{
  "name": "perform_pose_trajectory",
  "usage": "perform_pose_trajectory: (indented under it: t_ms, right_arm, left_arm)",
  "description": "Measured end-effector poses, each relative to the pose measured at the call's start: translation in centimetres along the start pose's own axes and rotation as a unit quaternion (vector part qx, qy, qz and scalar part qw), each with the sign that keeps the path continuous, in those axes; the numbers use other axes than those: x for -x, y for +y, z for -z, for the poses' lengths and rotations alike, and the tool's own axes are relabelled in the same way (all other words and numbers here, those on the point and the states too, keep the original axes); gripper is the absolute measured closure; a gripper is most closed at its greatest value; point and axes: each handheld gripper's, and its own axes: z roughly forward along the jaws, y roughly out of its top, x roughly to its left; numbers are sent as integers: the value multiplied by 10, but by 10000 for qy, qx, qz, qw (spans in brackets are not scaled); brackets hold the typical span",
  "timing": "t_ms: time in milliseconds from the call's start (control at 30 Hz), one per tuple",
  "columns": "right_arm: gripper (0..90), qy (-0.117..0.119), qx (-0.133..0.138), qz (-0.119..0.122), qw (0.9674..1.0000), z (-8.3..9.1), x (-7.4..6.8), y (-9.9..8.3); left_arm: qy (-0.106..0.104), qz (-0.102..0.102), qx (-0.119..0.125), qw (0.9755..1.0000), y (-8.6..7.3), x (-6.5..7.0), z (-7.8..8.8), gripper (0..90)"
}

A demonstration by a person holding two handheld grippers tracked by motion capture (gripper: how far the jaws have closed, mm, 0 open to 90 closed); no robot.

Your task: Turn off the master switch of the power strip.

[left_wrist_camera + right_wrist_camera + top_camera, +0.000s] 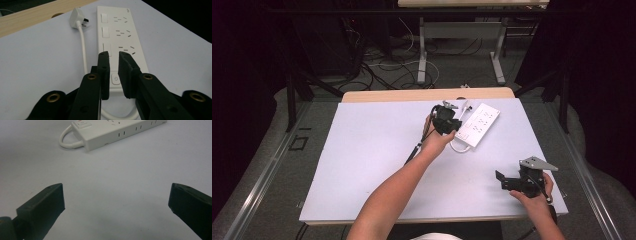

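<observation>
Table (377, 165) white, cabled floor (387, 70) behind; left gripper (114, 56) nearly pressed together above power strip (120, 32); right gripper (116, 200) spread.

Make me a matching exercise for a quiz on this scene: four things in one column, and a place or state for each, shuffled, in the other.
Things:
1. power strip
2. plug
3. left gripper
4. right gripper

Places or states:
A. jaws wide apart, held near the table's front right corner
B. jaws nearly together, over the strip's power button
C. lies flat at the far side of the table
D. lies beside the strip's far end, on its white cord

Pairs: 1-C, 2-D, 3-B, 4-A
</observation>
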Motion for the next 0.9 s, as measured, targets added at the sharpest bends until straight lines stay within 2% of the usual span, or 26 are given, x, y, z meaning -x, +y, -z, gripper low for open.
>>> perform_pose_trajectory:
  t_ms: [33, 67, 200, 300, 333, 400, 467, 533, 700, 900]
  right_arm:
    - [0, -20, 51, 6, 10000, -1, 0, 0]
    - [0, -21, 43, -5, 10000, -1, 0, 0]
    - [0, -4, 22, -32, 10000, 1, 0, 0]
    - [0, 6, 45, -27, 10000, 0, 0, 0]
    - [0, 5, 41, -27, 10000, 0, 0, 0]
    - [0, 9, 46, -19, 10000, 0, 1, 0]
    - [0, 15, 44, -16, 10000, 0, 1, 0]
    - [0, 18, 44, -30, 10000, -1, 1, 0]
    - [0, 51, 18, -29, 10000, 0, 1, 0]
    - [0, 53, 10, -18, 10000, -1, 1, -1]
  left_arm:
    - [10, 49, -27, 10000, 0, 1, -1, 807]
    - [27, -10, -63, 10000, 0, 1, -2, 819]
    - [75, -4, -145, 9999, -1, 2, -8, 872]
    - [141, -136, -225, 9996, -2, 0, -12, 896]
    - [149, -72, -192, 9997, -3, 0, -14, 897]
    - [143, -108, -263, 9995, -4, -1, -17, 899]
    - [115, -122, -414, 9990, -5, -2, -19, 900]
    - [176, -144, -376, 9990, -8, -3, -24, 900]
    - [257, -130, -478, 9984, -11, -5, -31, 900]
    - [182, -93, -563, 9982, -13, -6, -36, 900]
